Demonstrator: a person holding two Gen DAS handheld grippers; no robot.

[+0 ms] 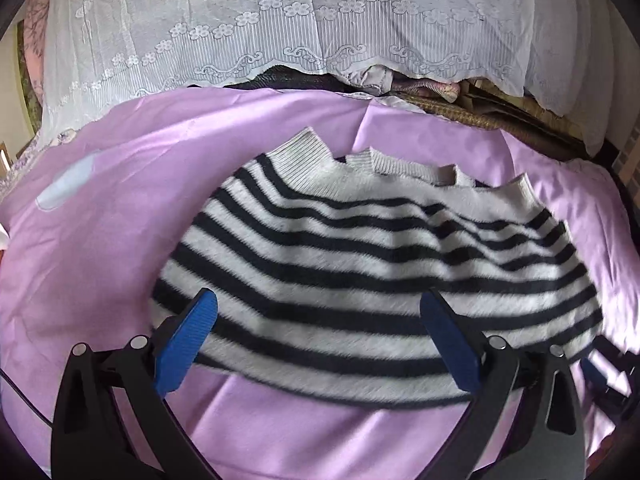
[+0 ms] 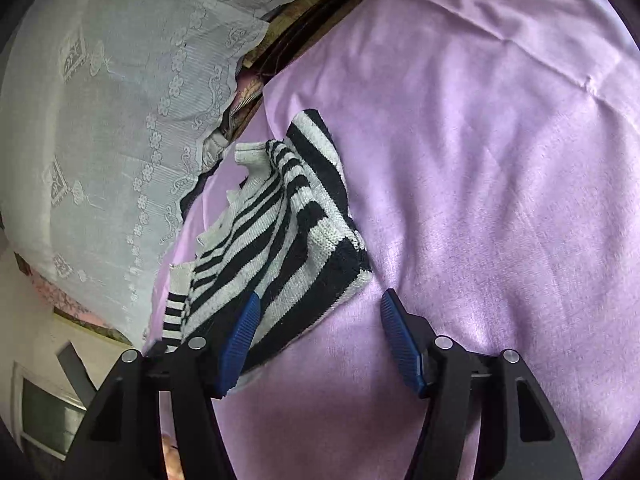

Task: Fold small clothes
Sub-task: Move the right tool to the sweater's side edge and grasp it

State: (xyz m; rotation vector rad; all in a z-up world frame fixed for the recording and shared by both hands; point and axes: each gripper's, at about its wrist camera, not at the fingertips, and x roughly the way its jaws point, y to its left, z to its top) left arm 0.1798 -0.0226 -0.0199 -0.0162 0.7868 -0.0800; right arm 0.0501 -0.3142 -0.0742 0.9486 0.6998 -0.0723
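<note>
A black-and-white striped knit sweater (image 1: pixel 360 272) lies folded on a lilac sheet (image 1: pixel 120 240), its ribbed white edges at the far side. My left gripper (image 1: pixel 320 308) is open, its blue pads just above the sweater's near edge, holding nothing. In the right wrist view the sweater (image 2: pixel 288 232) lies to the left on the lilac sheet (image 2: pixel 500 180). My right gripper (image 2: pixel 320 308) is open beside the sweater's right corner; its left pad (image 2: pixel 240 344) overlaps the sweater's edge. The right gripper's blue pad also shows at the right edge of the left wrist view (image 1: pixel 596 376).
A white lace cover (image 1: pixel 280 32) hangs over stacked bedding at the far side; it also shows in the right wrist view (image 2: pixel 112 140). A woven mat and dark edge (image 1: pixel 500 116) lie behind the sheet. A pale patch (image 1: pixel 68 184) marks the sheet at left.
</note>
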